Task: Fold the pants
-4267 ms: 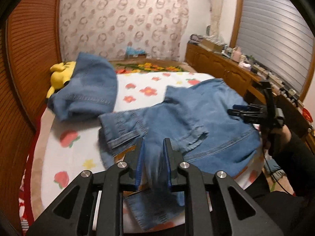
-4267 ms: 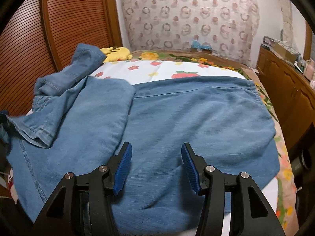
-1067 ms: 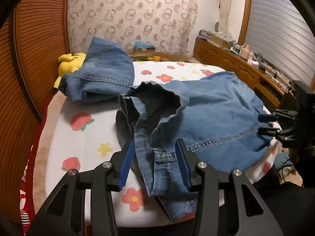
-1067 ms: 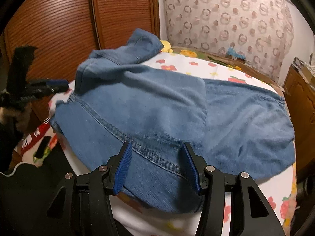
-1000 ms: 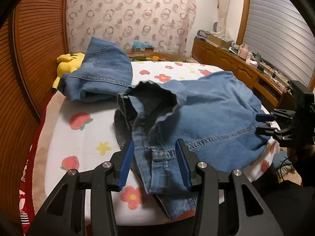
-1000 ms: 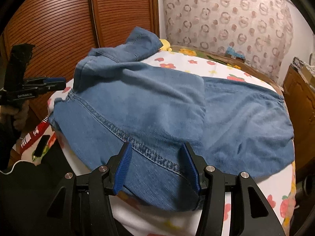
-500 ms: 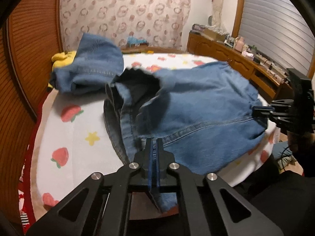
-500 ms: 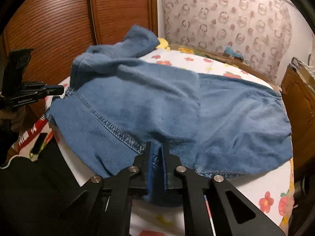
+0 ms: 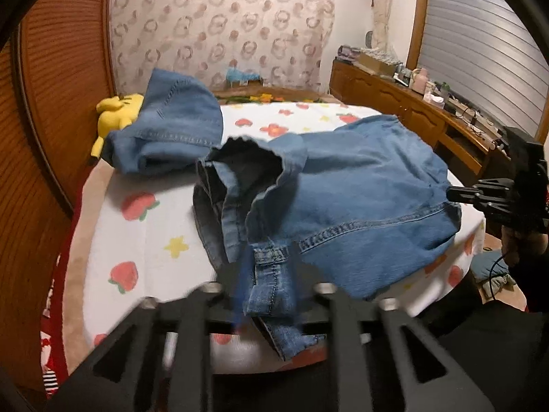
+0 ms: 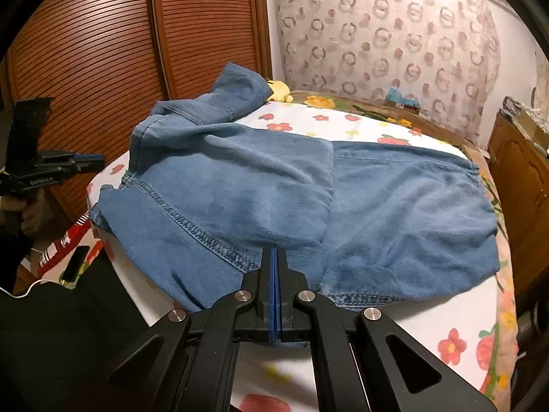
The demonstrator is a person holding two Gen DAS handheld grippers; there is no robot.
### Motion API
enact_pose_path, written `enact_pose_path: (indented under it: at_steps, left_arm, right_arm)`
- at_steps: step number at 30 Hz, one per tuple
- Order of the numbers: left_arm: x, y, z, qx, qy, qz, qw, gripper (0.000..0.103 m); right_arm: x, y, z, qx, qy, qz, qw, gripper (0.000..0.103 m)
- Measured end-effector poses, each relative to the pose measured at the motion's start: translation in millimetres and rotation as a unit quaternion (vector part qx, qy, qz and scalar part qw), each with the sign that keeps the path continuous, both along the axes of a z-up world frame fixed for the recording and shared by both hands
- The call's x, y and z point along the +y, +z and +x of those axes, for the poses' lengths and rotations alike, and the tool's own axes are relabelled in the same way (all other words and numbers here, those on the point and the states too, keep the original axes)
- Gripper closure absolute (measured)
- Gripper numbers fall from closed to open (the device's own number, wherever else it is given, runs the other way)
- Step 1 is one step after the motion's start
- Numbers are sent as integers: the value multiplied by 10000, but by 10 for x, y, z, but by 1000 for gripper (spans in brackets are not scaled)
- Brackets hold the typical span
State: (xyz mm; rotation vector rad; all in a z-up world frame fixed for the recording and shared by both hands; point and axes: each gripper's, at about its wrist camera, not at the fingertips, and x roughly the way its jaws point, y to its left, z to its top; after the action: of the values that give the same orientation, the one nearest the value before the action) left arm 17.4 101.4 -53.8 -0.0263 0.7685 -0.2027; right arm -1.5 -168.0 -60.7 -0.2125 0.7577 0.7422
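Blue denim pants [image 9: 360, 185] lie spread on a flower-print bed [image 9: 144, 240], waistband bunched open near the left side. My left gripper [image 9: 266, 285] is blurred by motion, its jaws apart around the waistband end [image 9: 269, 274] at the bed's near edge. My right gripper [image 10: 274, 257] is shut on the near edge of the pants [image 10: 240, 192], at the seam by the crotch. The right gripper also shows in the left wrist view [image 9: 456, 194], closed at the pants' right edge. The left gripper shows in the right wrist view [image 10: 94, 159], at the left.
A second folded denim garment [image 9: 171, 127] lies at the bed's far left by a yellow plush toy [image 9: 115, 110]. Wooden slatted doors [image 10: 103, 51] stand left. A wooden dresser [image 9: 411, 110] with clutter runs along the right. A phone [image 10: 73, 262] lies below the bed edge.
My left gripper, shut on the waistband half a second ago, now has its jaws apart and is blurred in motion. My right gripper stays shut on the pants' edge.
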Motion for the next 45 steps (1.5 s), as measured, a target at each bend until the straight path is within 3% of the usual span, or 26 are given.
enact_pose_path:
  at_steps: [1, 8, 14, 16, 23, 26, 35, 39, 42, 44, 45]
  left_arm:
    - [-10, -52, 33, 60, -31, -30, 10000, 60]
    - [30, -315, 226, 339, 124, -197, 9992, 63]
    - [-59, -335, 233, 224, -70, -148, 9996, 83]
    - [-91, -310, 211, 198, -149, -113, 9996, 95]
    - [-66, 80, -116, -190, -344, -217, 9990, 95]
    - [-76, 212, -242, -172, -458, -244, 9985, 96]
    - [-60, 89, -293, 126, -388, -129, 9991, 95]
    - [-51, 110, -311, 59, -336, -203, 9992, 95]
    - [-7, 160, -321, -34, -280, -255, 9993, 96]
    - [-16, 195, -333, -97, -299, -262, 9992, 96]
    - [-21, 210, -342, -138, -301, -271, 9991, 96]
  right_arm:
    - [-16, 5, -8, 4, 10, 16, 10000, 103]
    - [-4, -24, -9, 36, 49, 76, 10000, 103]
    - [56, -89, -17, 61, 57, -27, 10000, 103]
    - [72, -94, -12, 80, 42, -27, 10000, 103]
    - [79, -94, 64, 112, -41, -2, 9999, 103]
    - [71, -59, 76, 67, -81, 37, 9999, 103]
    - [136, 24, 82, -43, -10, 210, 9998, 103]
    - [228, -29, 55, 2, 164, 144, 9998, 102]
    - [233, -54, 45, 19, 217, 59, 9997, 90]
    - [214, -82, 33, 31, 249, -35, 9997, 69]
    - [210, -75, 40, 9, 235, -90, 9997, 66]
